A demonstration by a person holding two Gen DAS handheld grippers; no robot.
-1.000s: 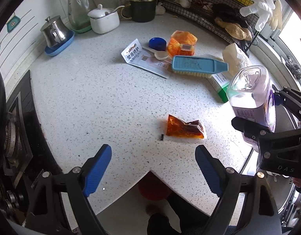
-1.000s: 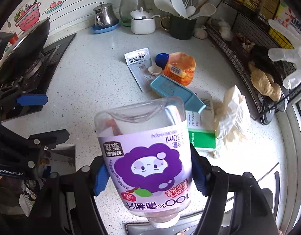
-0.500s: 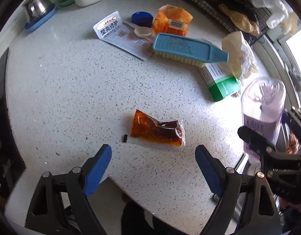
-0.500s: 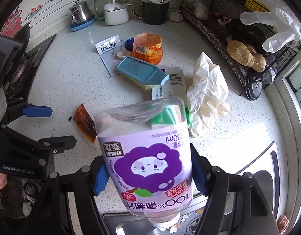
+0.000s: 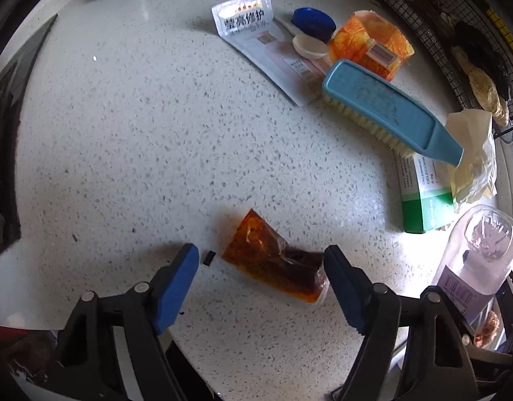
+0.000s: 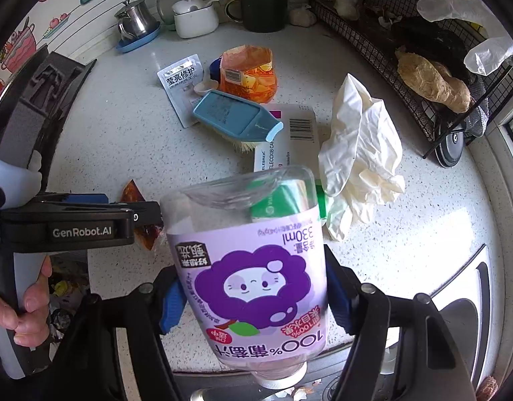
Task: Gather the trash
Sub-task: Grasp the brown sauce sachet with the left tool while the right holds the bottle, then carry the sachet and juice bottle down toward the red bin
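Note:
An orange-brown sauce packet (image 5: 273,260) lies flat on the speckled counter (image 5: 123,150) near its front edge. My left gripper (image 5: 260,257) points down over it with a blue finger on each side. Its jaws are closing: the right finger (image 5: 340,277) is at the packet's end, while the left finger (image 5: 179,277) still stands apart from it. My right gripper (image 6: 253,297) is shut on an upside-down clear juice bottle (image 6: 253,267) with a purple label. In the left wrist view this bottle (image 5: 477,254) hangs at the right edge.
Beyond the packet lie a blue scrubbing brush (image 5: 383,107), a green-and-white box (image 5: 423,197), a crumpled white glove (image 6: 360,153), a silver sachet (image 5: 253,33), an orange wrapper (image 5: 370,43) and a blue cap (image 5: 313,23). A wire rack (image 6: 423,50) stands right, the stove (image 6: 32,107) left.
My left gripper has come down over the sauce packet and rolled, and its fingers now stand closer together. The right gripper drifted sideways with the bottle still in it.

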